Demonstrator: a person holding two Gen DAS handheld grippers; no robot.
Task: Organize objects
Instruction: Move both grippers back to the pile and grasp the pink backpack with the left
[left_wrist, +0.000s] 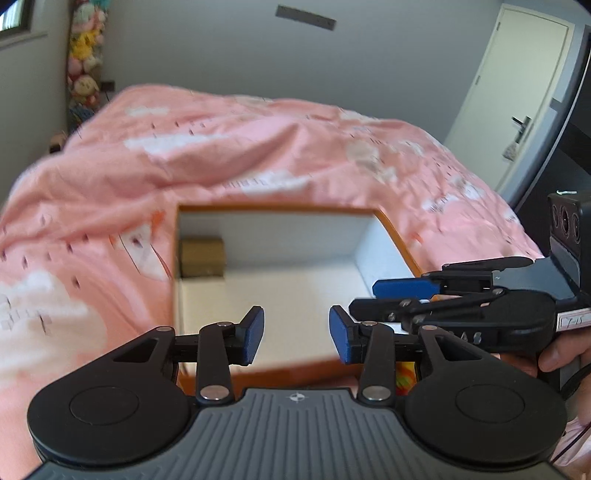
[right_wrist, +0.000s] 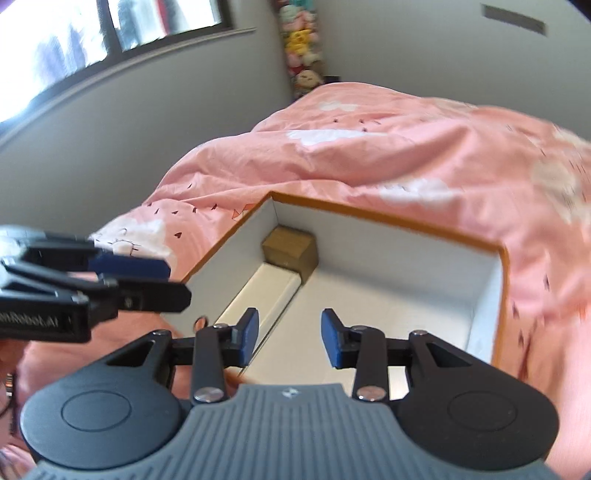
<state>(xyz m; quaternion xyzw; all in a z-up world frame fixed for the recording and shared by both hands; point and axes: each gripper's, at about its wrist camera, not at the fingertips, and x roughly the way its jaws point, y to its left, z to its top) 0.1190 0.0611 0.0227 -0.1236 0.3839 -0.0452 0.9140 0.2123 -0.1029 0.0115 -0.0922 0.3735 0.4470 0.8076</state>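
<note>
An open box with an orange rim (left_wrist: 277, 208) and white inside lies on a pink duvet. A small brown carton (left_wrist: 201, 262) stands in its far left corner. In the right wrist view the same box rim (right_wrist: 388, 218) and brown carton (right_wrist: 290, 251) show, with a long white carton (right_wrist: 266, 299) lying along the left wall in front of the brown one. My left gripper (left_wrist: 296, 336) hangs open over the box's near edge with nothing between its pads. My right gripper (right_wrist: 289, 334) is open and empty too, above the box floor. Each gripper appears in the other's view: right gripper (left_wrist: 364, 297), left gripper (right_wrist: 177, 282).
The pink duvet (left_wrist: 258, 147) covers the bed all around the box. A hand (left_wrist: 561, 354) holds the right gripper's grip. Something brightly coloured (left_wrist: 406, 373) peeks out under the left gripper's right finger. A door (left_wrist: 517, 92) stands at the right, plush toys (right_wrist: 301, 40) in the far corner.
</note>
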